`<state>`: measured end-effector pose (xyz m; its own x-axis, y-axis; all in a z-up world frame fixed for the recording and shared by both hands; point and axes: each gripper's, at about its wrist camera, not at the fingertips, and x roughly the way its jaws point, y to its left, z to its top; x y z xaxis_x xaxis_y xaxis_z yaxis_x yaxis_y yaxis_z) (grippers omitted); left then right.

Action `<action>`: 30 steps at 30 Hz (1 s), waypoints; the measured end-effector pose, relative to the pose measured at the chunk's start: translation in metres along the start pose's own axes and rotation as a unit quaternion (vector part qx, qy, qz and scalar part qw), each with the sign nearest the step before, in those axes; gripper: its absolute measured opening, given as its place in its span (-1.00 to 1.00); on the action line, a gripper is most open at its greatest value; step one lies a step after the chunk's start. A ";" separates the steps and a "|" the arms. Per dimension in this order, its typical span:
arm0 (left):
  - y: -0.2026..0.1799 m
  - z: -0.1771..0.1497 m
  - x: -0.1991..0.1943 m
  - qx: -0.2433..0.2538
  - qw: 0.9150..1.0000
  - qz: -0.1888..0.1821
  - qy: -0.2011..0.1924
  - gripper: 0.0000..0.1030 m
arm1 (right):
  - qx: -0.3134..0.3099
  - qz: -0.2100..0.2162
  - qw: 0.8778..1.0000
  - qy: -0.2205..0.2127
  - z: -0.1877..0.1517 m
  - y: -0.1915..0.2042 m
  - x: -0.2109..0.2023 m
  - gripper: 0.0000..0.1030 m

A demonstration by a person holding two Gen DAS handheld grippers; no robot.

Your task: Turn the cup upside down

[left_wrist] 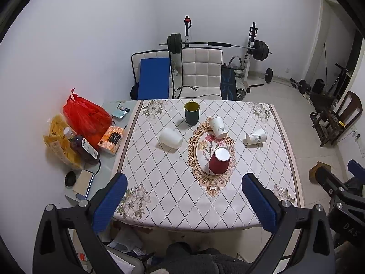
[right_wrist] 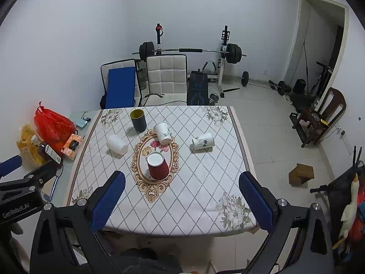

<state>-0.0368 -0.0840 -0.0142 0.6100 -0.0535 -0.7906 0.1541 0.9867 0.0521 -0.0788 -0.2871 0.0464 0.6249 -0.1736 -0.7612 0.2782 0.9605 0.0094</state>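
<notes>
Both hand-held grippers, left and right, are spread open and empty. Only the right view shows the wooden block fully; the red cup stands inverted.

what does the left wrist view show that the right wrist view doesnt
Only the left wrist view shows the round black lid and the notebook at the table's near left corner.

Only the right wrist view shows the white duck toy hanging at far right.

Both show the red cup standing upside down on the oval, the upright green cup, three white cups lying on their sides, the red bag and the barbell. Each view's own claw is open and empty.
</notes>
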 end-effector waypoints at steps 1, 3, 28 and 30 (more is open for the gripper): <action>-0.001 0.000 -0.001 0.000 1.000 -0.001 0.000 1.00 | 0.000 0.001 1.000 0.001 0.000 0.000 0.001 0.97; -0.001 -0.001 -0.001 0.001 1.000 -0.002 0.001 1.00 | -0.001 0.004 1.000 0.002 0.000 -0.001 -0.002 0.97; 0.000 0.004 -0.007 -0.001 1.000 -0.003 -0.006 1.00 | 0.001 0.012 1.000 0.003 0.014 0.002 -0.003 0.97; 0.000 0.004 -0.007 -0.001 1.000 -0.003 -0.005 1.00 | 0.001 0.012 1.000 0.003 0.015 0.003 -0.002 0.97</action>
<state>-0.0381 -0.0839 -0.0063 0.6172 -0.0610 -0.7845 0.1564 0.9866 0.0462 -0.0685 -0.2873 0.0574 0.6270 -0.1498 -0.7645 0.2646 0.9639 0.0281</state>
